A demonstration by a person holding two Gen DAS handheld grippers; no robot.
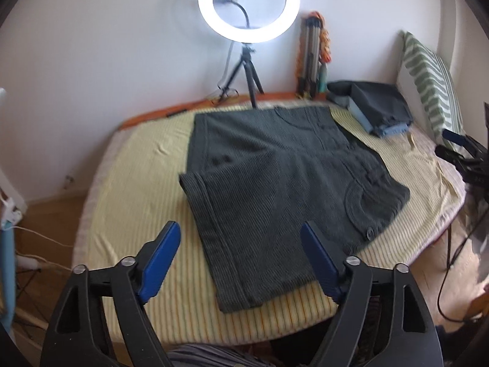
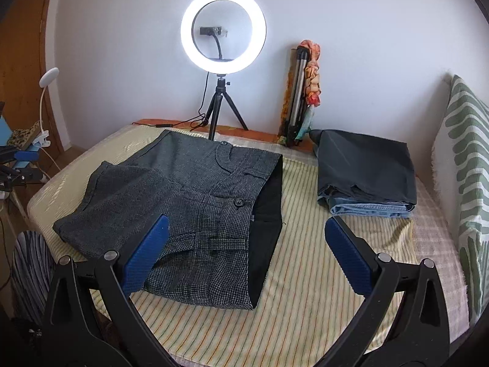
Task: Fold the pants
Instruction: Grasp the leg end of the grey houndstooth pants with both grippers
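Pants (image 1: 275, 189) beyond spread, empty fingers (image 1: 162, 260).

A lit ring light (image 2: 223, 27) stands on a black tripod (image 2: 220, 107) at the far edge of the bed (image 2: 321, 275), against the white wall. To its right, a folded metal stand (image 2: 298, 91) wrapped in orange fabric leans upright. A stack of folded clothes (image 2: 365, 171), dark over blue denim, lies on the striped sheet. A green-patterned pillow (image 2: 467, 159) rests at the right.
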